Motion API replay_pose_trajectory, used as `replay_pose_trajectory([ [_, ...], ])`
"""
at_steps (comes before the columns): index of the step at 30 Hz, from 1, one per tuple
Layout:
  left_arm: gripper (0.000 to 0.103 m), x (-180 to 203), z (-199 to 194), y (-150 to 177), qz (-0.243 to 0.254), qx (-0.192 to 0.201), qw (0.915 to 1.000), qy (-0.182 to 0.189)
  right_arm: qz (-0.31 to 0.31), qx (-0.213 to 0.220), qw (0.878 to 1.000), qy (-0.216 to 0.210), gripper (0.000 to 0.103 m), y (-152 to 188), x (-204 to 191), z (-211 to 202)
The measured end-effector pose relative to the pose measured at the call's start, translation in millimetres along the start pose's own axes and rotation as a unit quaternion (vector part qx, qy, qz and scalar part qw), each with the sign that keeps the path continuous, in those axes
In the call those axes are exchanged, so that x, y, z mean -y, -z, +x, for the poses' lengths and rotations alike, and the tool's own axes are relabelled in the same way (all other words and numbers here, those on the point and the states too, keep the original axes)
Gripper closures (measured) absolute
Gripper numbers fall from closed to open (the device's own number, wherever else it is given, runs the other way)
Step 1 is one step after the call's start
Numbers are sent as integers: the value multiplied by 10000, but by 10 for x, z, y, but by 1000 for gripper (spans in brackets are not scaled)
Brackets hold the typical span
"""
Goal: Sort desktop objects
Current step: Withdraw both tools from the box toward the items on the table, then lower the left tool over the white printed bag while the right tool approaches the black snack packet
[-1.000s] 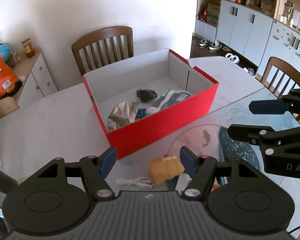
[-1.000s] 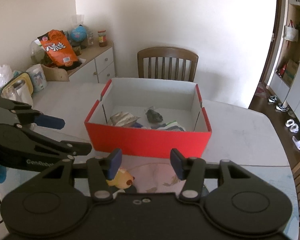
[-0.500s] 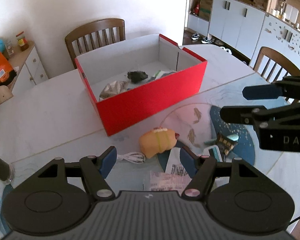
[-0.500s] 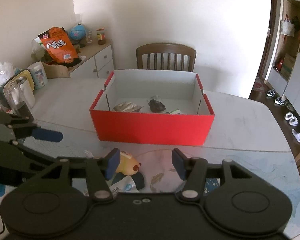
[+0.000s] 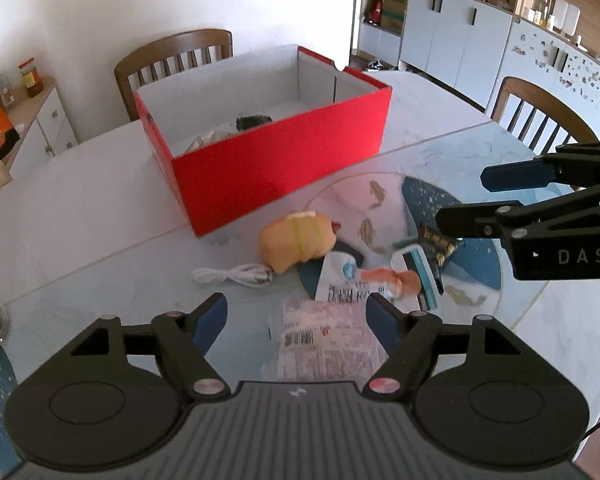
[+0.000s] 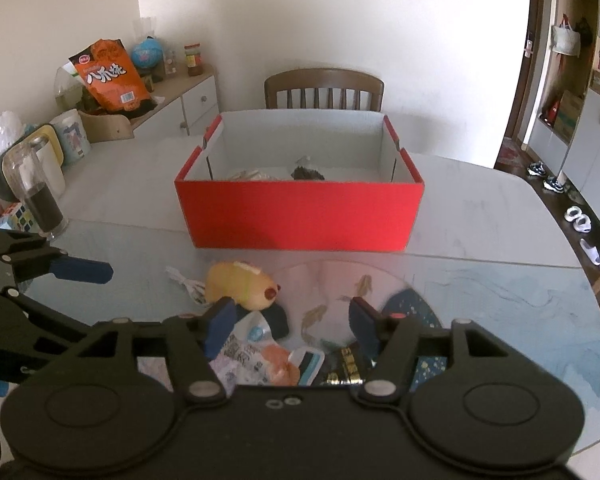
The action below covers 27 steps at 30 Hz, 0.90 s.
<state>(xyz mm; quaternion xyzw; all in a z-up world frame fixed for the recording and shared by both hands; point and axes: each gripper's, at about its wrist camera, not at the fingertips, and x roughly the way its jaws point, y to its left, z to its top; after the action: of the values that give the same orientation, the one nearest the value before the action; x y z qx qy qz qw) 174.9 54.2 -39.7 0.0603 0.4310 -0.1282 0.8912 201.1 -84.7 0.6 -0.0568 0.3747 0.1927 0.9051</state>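
A red cardboard box (image 5: 284, 160) (image 6: 300, 216) stands on the table with a crumpled wrapper and a dark lump inside. In front of it lie a hot-dog plush toy (image 5: 298, 240) (image 6: 240, 286), a coiled white cable (image 5: 232, 276), a white snack packet (image 5: 328, 340), an orange-and-white packet (image 5: 384, 278) (image 6: 276, 364), a teal box (image 5: 420, 272) and a dark gold sachet (image 5: 438, 242) (image 6: 348, 368). My left gripper (image 5: 298, 320) is open and empty above the white packet. My right gripper (image 6: 288, 326) is open and empty above the packets; it also shows in the left wrist view (image 5: 484, 196).
A pepper grinder (image 6: 36, 188), mugs and a cube puzzle stand at the table's left edge. Wooden chairs (image 6: 324, 88) (image 5: 540, 116) stand behind the box and at the right. A sideboard (image 6: 172, 100) with snack bags is at the back left.
Both grippers have pulled back and lowered away from the red box, bringing the packets near the table's front edge into view. Both stay open and empty.
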Motion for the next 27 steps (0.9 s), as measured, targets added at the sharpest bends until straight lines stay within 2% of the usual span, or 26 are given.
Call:
replay_pose_trajectory([
  [6,21,50,48,142,89,-56,9999,75,28,-97,9999,36,38,147,1,28],
  [13,19,96,95,234,143,-104,9995,245,183,-230,9996,4,36,301,25,71],
  [15,15,100,110,259,131,-113,9994,284,227,-265,9994,13,32,346,33,82],
  [19,13,93,148,312,76,-134,9993,351,254,-261,9993,10,25,413,44,68],
  [23,0,86,173,378,51,-130,9992,378,279,-215,9994,20,17,451,57,62],
  [25,0,82,191,410,45,-141,9991,386,317,-189,9993,11,13,469,66,62],
  [27,0,78,210,439,35,-165,9991,384,322,-165,9993,-12,5,487,64,64],
])
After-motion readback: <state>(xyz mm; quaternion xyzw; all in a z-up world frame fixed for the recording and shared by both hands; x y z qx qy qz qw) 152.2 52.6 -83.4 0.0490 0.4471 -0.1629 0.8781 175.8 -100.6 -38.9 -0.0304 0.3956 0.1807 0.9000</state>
